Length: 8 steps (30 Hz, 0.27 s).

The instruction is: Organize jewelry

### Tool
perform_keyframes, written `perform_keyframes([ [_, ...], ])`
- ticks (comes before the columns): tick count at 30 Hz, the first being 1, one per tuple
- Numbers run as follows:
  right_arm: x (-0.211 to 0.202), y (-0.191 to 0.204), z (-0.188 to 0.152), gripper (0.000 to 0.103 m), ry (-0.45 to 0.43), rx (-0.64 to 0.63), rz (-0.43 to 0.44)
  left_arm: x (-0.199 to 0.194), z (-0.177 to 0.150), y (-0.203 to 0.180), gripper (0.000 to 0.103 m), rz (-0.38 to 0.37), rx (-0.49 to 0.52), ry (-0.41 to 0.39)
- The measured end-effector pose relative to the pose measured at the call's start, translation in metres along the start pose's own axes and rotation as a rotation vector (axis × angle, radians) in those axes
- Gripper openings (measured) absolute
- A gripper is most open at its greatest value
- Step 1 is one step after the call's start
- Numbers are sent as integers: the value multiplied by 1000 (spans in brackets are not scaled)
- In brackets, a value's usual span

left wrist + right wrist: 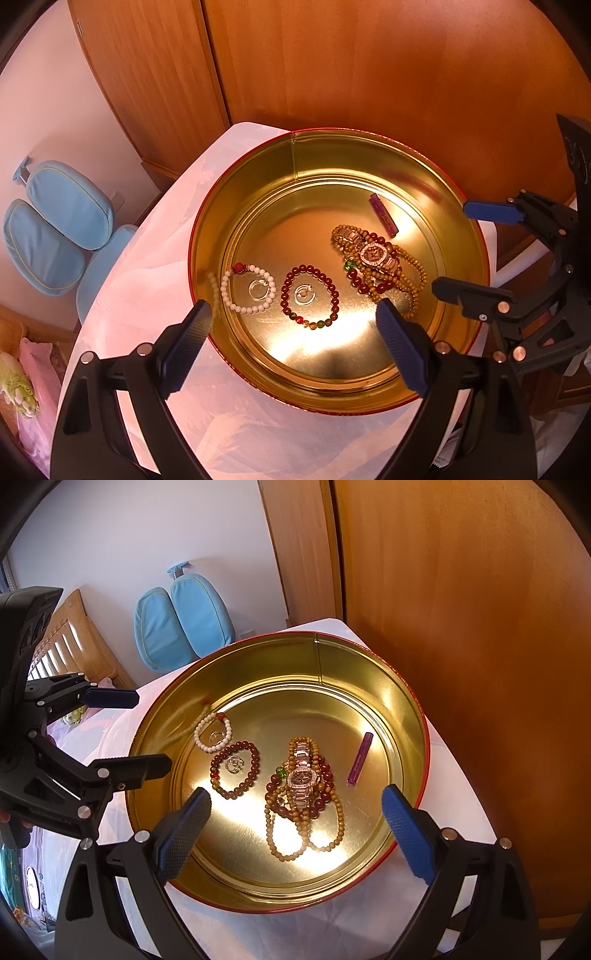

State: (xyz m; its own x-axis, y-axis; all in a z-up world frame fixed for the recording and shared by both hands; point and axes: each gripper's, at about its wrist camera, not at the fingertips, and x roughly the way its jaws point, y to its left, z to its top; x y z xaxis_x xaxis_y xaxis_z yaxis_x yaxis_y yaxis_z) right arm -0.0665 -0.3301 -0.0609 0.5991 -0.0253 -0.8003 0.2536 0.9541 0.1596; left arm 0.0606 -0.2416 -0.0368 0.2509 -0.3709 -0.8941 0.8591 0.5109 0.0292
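Place: a home, most likely a bedroom
Furniture: tall wooden wardrobe doors [461, 627] behind the counter [155, 258]; slatted wooden bed headboard [70, 642]
Seating: light blue padded chair [59, 225] against a white wall
Cover: pale cloth over the counter
Soft things: pink fabric and a plush toy [18, 391] low at the left

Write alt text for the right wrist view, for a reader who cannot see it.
A round gold tin on a white cloth holds a watch lying across tangled bead strands, a dark red bracelet, a white bracelet and a purple stick. The open right gripper frames it; the left gripper, also open, enters from the left.
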Motion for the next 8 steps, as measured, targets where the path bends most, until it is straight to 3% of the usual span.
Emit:
perform_keyframes([
  [4, -3, 1, -2, 94, -6, 12, 4, -7, -5, -1, 88, 2, -25, -6],
  [8, -11, 3, -7, 94, -29, 56, 8, -29, -27, 2, 88, 60, -127, -60],
])
